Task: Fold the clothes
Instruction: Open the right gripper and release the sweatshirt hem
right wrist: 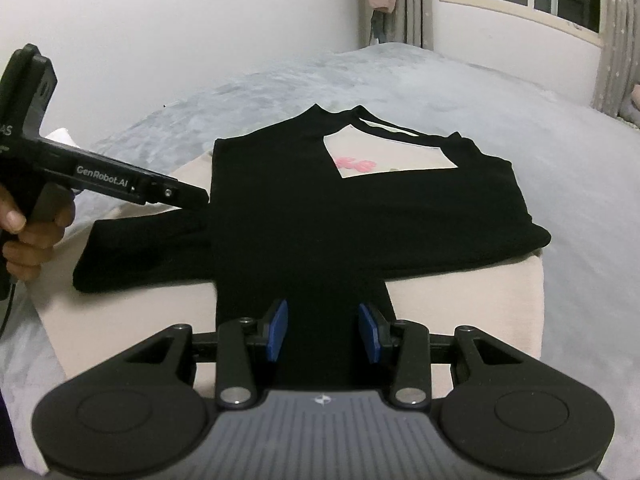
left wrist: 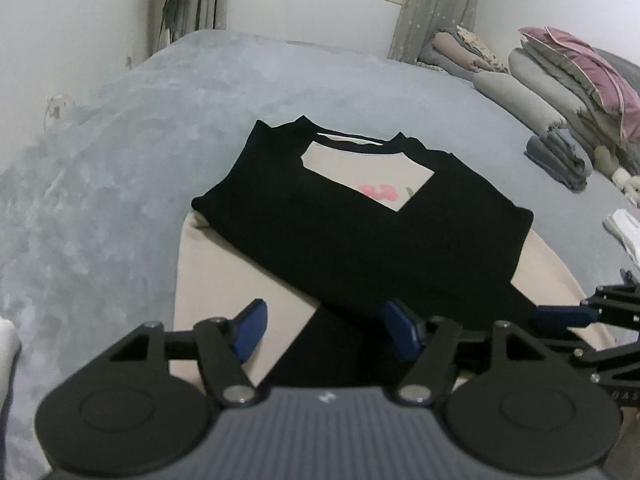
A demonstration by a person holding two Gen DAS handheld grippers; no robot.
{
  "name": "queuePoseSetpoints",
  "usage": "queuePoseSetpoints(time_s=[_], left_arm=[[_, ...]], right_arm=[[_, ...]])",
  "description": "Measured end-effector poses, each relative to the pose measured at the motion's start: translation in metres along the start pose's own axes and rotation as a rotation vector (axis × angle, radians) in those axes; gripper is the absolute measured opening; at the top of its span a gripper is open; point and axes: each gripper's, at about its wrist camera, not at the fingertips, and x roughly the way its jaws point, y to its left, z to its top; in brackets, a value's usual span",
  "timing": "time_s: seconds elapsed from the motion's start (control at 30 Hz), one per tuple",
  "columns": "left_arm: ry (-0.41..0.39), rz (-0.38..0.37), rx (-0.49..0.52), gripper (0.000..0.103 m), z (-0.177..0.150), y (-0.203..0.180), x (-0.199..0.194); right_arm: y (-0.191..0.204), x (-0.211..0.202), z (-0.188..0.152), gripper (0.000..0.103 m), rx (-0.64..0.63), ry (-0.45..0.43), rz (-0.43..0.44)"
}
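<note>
L gripper (left wrist: 322,330) tilted down (jaws apart); shirt (left wrist: 360,240) below

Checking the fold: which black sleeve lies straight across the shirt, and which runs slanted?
The upper black sleeve lies straight across the chest; the lower black sleeve slants out toward the left gripper.
</note>
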Motion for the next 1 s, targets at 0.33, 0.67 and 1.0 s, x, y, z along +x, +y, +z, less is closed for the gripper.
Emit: queuePoseSetpoints(time_s=[0.33,0.67,1.0], left_arm=[[0.031,0.044,0.036,0.069,-0.008,-0.005,0.009],[0.029,0.066,0.066,0.07,-0.014,-0.01,0.011],[0.012,0.028,0.028,0.071,-0.015,-0.01,-0.005]], right_arm=[[0.004,0.001,-0.006,0.044,0.003,0.004,-0.021],[0.001,-0.004,-0.013,0.045,0.01,-0.012,-0.014],[0.0,-0.03,-0.022,0.045,0.016,-0.076,0.017]])
